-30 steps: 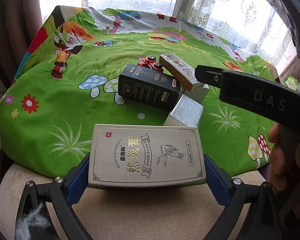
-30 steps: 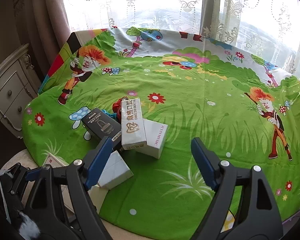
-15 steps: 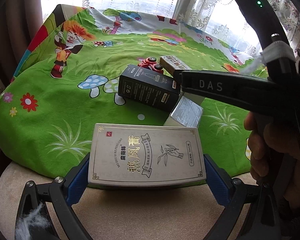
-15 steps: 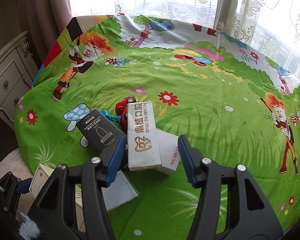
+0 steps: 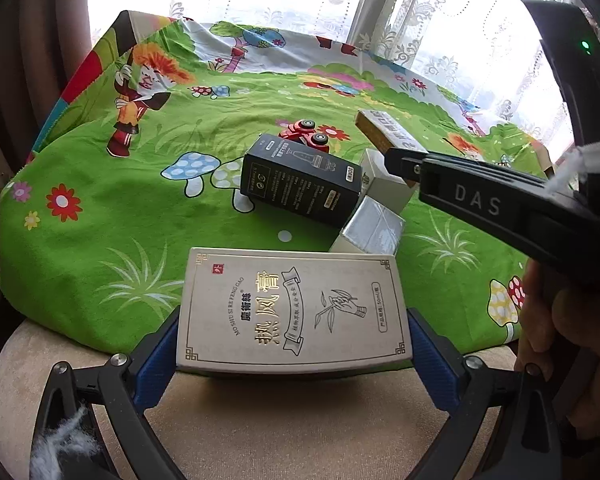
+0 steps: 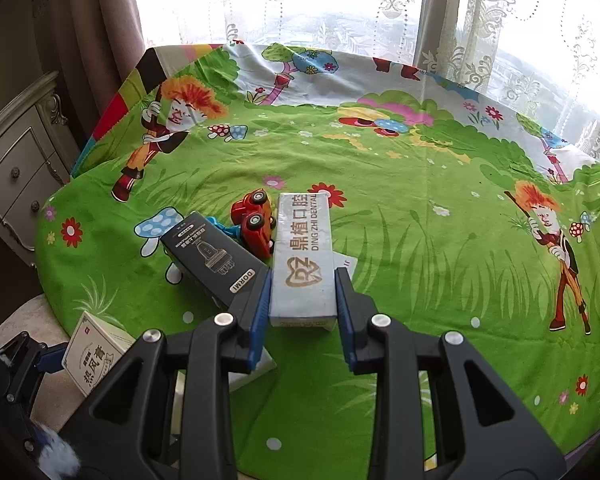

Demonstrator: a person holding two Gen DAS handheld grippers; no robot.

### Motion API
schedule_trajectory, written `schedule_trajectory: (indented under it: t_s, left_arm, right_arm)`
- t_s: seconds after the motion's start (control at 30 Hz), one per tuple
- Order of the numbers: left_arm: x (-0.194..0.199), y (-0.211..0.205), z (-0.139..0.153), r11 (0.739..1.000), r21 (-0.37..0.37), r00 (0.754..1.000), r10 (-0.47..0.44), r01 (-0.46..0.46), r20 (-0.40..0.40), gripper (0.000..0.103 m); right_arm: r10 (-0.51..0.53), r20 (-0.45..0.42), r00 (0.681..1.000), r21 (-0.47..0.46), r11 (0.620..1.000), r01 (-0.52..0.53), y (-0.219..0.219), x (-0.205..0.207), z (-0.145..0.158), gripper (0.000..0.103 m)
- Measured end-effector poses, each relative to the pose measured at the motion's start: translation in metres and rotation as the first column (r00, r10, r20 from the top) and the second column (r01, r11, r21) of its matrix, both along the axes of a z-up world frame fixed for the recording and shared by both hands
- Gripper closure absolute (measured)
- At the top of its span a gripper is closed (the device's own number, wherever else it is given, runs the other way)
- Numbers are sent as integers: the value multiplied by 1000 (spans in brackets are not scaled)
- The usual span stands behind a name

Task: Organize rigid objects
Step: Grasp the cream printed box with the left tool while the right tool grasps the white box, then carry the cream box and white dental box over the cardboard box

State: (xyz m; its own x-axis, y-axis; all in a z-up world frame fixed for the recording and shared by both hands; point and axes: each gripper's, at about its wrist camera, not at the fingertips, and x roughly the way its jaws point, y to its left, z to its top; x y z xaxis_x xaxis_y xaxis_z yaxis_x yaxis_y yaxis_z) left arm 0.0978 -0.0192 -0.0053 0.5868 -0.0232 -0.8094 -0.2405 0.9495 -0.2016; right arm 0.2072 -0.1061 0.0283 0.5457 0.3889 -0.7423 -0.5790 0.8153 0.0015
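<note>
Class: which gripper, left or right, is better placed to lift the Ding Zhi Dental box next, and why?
Right. The right gripper already brackets the Ding Zhi Dental box, while the left gripper holds the beige ointment box.

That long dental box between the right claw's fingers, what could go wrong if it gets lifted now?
The Ding Zhi Dental box lies across a white box and touches the red toy car and black Dormi box, so lifting may drag or topple them. The right gripper holds only its near end, so it could tilt or slip. The left gripper holds a beige box close by; they might bump.
</note>
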Motion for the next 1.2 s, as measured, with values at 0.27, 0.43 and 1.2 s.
schedule_trajectory:
  t_s: [0.27, 0.43, 1.2]
  left_arm:
    - [-10, -4, 10, 1000, 3, 1000, -1, 1, 29, 1]
    - [-16, -14, 17, 1000, 4, 999, -22, 22, 49, 1]
    - [-23, -88, 44, 979, 34, 974, -205, 203, 99, 1]
  right_arm:
    - [-35, -9, 999, 45, 998, 36, -27, -25, 7, 69]
    - [-58, -15, 998, 60, 996, 58, -45, -40, 10, 69]
    - [-181, -59, 982, 96, 978, 186, -144, -82, 8, 69]
